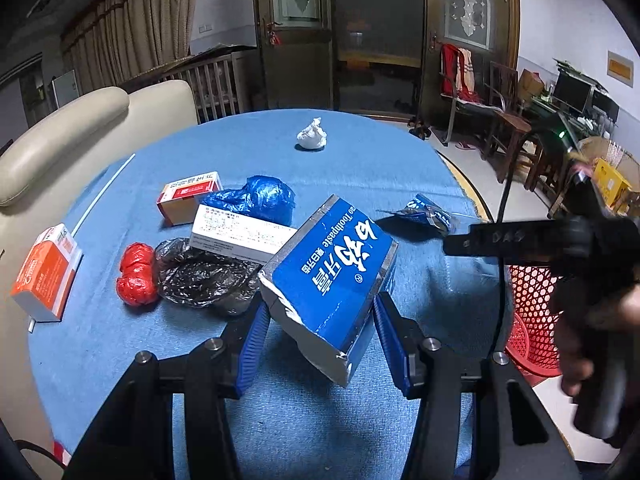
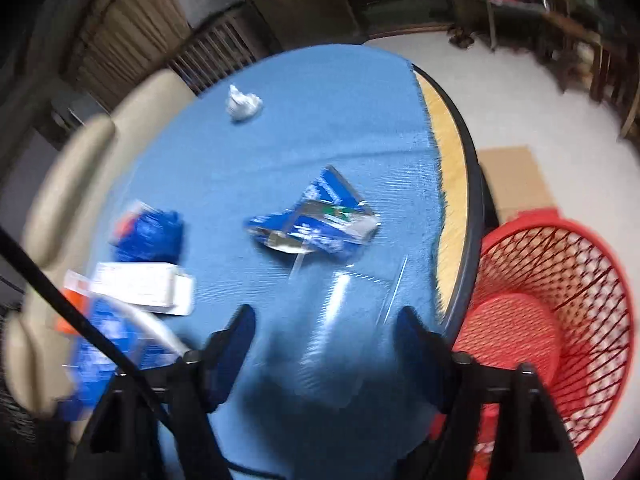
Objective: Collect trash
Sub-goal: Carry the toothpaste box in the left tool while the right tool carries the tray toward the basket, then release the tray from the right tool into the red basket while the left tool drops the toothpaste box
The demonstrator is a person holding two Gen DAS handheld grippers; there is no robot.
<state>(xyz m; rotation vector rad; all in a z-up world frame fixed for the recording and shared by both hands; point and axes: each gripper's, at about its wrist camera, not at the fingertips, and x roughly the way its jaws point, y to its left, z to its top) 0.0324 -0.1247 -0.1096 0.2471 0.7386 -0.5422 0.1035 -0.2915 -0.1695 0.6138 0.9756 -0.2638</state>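
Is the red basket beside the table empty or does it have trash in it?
Empty, as far as visible: the red basket shows only its own mesh walls and solid bottom.

A blue cloth (image 1: 360, 160) covers the round worktop (image 2: 460, 152) under the hand-held gripper. Left of it stands a cream sofa (image 1: 80, 128); far ahead, wooden doors (image 1: 296, 40) and chairs (image 1: 504, 120).

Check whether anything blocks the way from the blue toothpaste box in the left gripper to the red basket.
Nothing visible does. The blue cardboard toothpaste box is clamped in the left gripper above the blue tablecloth. The red mesh plastic basket stands open-topped beside the table edge. Only the right gripper hovers nearby.
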